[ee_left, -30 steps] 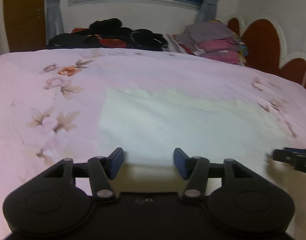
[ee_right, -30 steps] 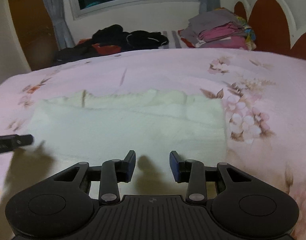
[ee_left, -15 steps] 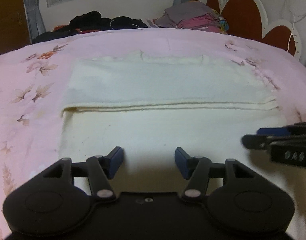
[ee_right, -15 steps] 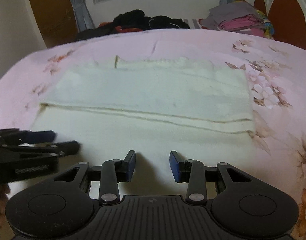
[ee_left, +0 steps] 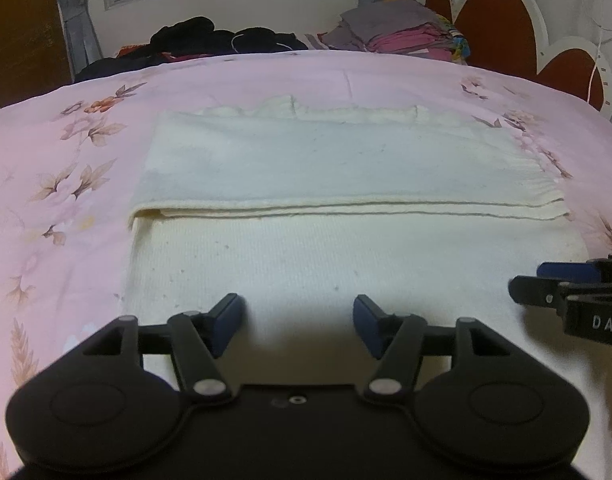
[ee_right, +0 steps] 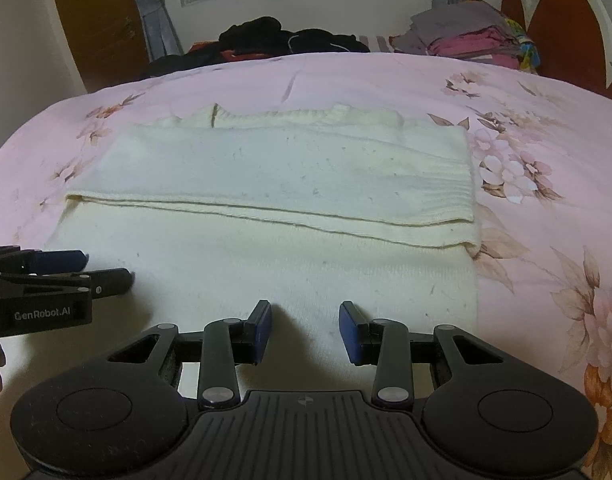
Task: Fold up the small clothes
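Note:
A cream knit garment [ee_left: 338,168] lies flat on the pink floral bedspread [ee_left: 66,152], its far part folded over toward me so a doubled edge runs across the middle; it also shows in the right wrist view [ee_right: 290,168]. My left gripper [ee_left: 296,314] is open and empty over the garment's near left part. My right gripper [ee_right: 305,320] is open and empty over the near right part. Each gripper shows at the edge of the other's view: the right one [ee_left: 546,284] and the left one [ee_right: 94,272].
A stack of folded clothes [ee_left: 402,36] and a heap of dark clothes [ee_left: 222,40] lie at the far end of the bed. A red scalloped headboard [ee_left: 502,28] stands at the right, a window behind.
Both grippers have pulled back toward me and risen. The near, single-layer part of the garment and the folded edge have come into view. Both stay open.

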A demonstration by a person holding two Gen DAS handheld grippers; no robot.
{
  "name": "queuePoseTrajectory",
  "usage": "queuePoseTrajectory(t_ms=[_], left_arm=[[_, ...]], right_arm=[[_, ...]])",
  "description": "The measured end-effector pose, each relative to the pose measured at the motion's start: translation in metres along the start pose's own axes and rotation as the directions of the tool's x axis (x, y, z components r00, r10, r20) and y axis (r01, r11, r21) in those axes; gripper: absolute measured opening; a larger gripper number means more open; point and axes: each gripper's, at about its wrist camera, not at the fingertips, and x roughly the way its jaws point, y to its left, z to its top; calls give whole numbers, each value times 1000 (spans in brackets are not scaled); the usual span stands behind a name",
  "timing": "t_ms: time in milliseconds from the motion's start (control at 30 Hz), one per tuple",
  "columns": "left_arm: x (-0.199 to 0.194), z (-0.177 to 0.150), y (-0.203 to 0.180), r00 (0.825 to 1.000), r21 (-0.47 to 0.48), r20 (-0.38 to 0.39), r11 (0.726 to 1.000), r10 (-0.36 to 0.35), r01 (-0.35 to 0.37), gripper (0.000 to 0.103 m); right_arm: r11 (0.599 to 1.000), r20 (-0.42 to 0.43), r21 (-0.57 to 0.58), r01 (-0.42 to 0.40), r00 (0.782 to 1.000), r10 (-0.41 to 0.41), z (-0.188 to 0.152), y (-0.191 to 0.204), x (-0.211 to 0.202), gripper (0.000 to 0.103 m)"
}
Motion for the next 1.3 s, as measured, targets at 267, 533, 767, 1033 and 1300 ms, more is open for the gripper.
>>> queuePoseTrajectory(t_ms=[267, 533, 767, 1033, 1300], left_arm=[[-1, 1, -2, 1000, -12, -11, 1000, 20, -20, 62], [-3, -1, -5, 999, 1, -16, 1000, 30, -30, 64], [-5, -2, -4, 1000, 2, -12, 1000, 28, -28, 64], [-37, -25, -17, 999, 47, -10, 998, -32, 32, 64], [-64, -62, -15, 998, 88, -42, 995, -50, 53, 65]], right_arm=[[999, 0, -42, -15, 1000, 15, -3, 8, 0, 56], [1000, 9, -15, -2, 1000, 2, -9, 7, -10, 56], [1000, 17, 11, 15, 1000, -16, -18, 9, -21, 56], [1000, 42, 7, -6, 999, 6, -29, 31, -43, 55], [1000, 21, -21, -5, 1000, 5, -58, 53, -66, 55]])
